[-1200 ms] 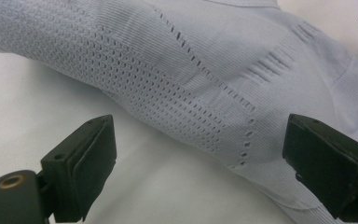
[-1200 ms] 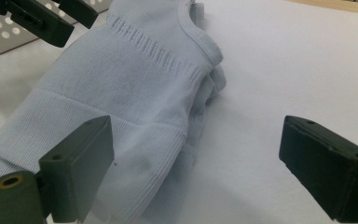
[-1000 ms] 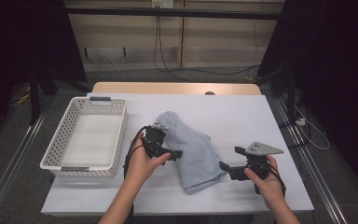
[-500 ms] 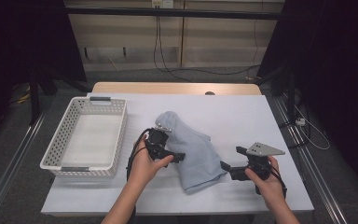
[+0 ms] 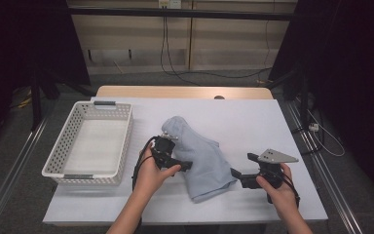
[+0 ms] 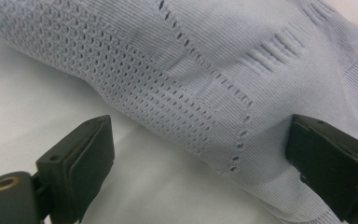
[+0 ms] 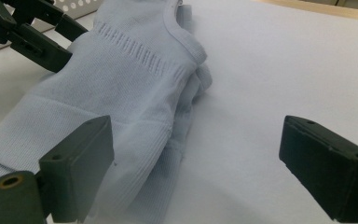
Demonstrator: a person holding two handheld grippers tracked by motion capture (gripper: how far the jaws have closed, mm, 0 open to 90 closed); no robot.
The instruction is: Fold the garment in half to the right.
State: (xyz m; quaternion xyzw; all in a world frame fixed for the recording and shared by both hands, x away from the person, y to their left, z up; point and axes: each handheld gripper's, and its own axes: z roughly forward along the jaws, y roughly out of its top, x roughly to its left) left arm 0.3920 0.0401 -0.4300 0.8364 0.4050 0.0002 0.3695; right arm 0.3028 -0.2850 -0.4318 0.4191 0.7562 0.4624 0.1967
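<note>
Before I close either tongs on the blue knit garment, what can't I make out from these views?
- Left tongs: open; whether the right jaw touches the garment is unclear at the left gripper view's edge.
- Garment's underside and folded layers: hidden by its own top layer, high view.
- Basket: near inside wall hidden by its rim.
- Right tongs: open; garment's hem cut off by the bottom edge.

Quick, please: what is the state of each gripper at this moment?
Left gripper: open, jaws set wide at the edge of the light blue garment, holding nothing.
Right gripper: open, holding nothing, one jaw beside the garment's hem.
</note>
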